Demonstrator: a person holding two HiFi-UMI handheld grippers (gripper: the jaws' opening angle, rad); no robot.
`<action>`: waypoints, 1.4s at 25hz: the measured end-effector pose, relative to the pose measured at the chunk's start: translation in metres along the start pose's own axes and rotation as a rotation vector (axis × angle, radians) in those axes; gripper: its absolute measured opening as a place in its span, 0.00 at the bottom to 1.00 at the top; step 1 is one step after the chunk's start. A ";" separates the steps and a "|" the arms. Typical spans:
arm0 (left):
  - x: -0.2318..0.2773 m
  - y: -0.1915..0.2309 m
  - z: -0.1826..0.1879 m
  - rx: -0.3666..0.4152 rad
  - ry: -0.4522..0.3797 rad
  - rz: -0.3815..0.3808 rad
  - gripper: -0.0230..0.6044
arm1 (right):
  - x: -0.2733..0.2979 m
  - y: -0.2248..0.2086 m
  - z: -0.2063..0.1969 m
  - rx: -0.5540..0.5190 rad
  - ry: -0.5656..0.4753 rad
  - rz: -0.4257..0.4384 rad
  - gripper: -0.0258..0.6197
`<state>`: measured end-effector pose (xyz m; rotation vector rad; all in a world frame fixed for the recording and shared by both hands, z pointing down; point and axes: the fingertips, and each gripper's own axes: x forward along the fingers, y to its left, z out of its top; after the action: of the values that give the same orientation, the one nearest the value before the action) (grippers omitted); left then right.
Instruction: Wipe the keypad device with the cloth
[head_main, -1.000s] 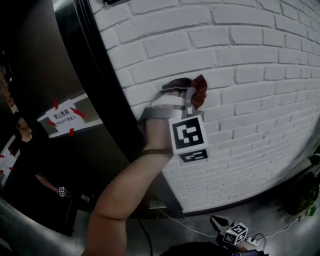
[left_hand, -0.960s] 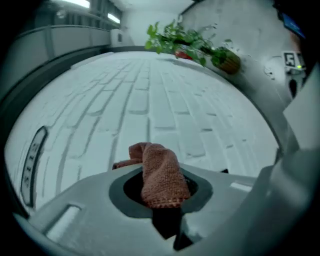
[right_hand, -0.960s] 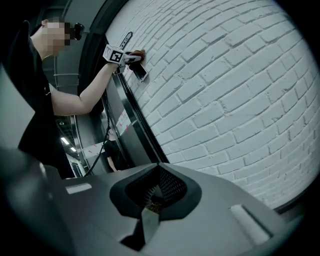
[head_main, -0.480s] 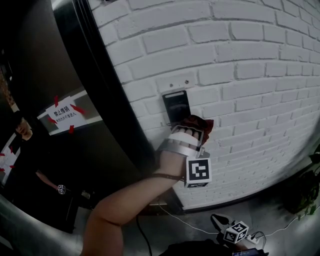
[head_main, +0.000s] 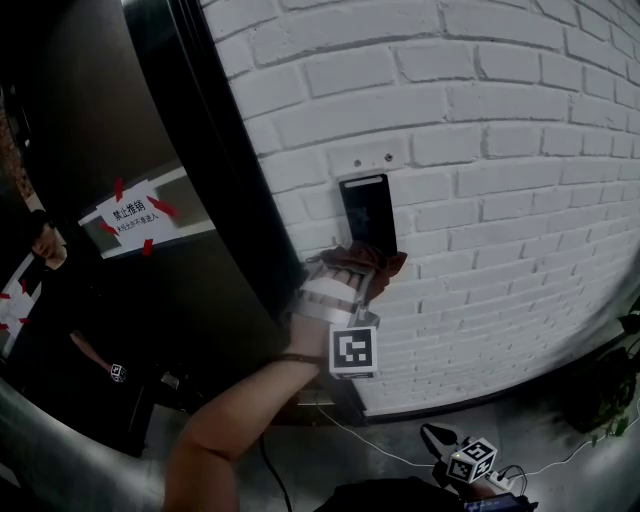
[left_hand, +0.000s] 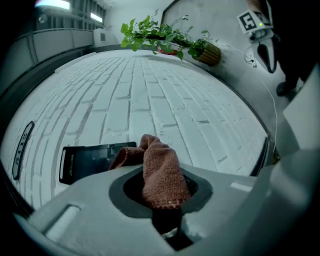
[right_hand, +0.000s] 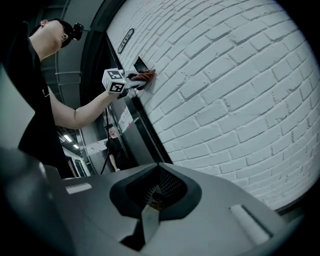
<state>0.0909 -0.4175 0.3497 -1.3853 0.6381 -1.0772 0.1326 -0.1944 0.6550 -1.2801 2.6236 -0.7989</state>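
Note:
The black keypad device (head_main: 367, 212) is fixed to the white brick wall (head_main: 510, 150), its dark face uncovered. A reddish-brown cloth (head_main: 377, 262) is pressed on the wall at the device's lower edge, and my left gripper (head_main: 360, 268) is shut on it. In the left gripper view the cloth (left_hand: 160, 172) bunches out of the left gripper (left_hand: 164, 202), with the keypad device (left_hand: 92, 160) just left of it. My right gripper (head_main: 452, 452) hangs low near the floor, away from the wall. Its own view shows the right gripper (right_hand: 151, 199) shut with nothing in it, the cloth (right_hand: 145, 76) far off.
A dark door frame (head_main: 225, 190) runs down the wall just left of the keypad. A taped paper sign (head_main: 135, 215) hangs on the dark panel beyond, near a person in black (head_main: 45, 270). Cables (head_main: 395, 455) lie on the floor; a potted plant (left_hand: 165, 42) stands at the wall's foot.
My left gripper has slid down the wall with the cloth, from over the keypad to its lower edge, so the device's face now shows. The right gripper has stayed put.

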 end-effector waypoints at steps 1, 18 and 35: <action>-0.003 0.000 -0.005 -0.024 0.002 -0.006 0.16 | 0.000 0.000 -0.001 -0.005 0.003 -0.001 0.04; -0.049 0.155 -0.073 -0.464 -0.004 0.231 0.16 | -0.009 -0.010 0.000 0.000 -0.010 -0.053 0.04; -0.035 0.185 0.012 -0.395 -0.176 0.284 0.16 | 0.002 -0.003 -0.010 0.016 0.019 -0.021 0.04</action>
<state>0.1288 -0.4071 0.1649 -1.6454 0.9200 -0.6140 0.1303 -0.1930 0.6654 -1.3050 2.6164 -0.8377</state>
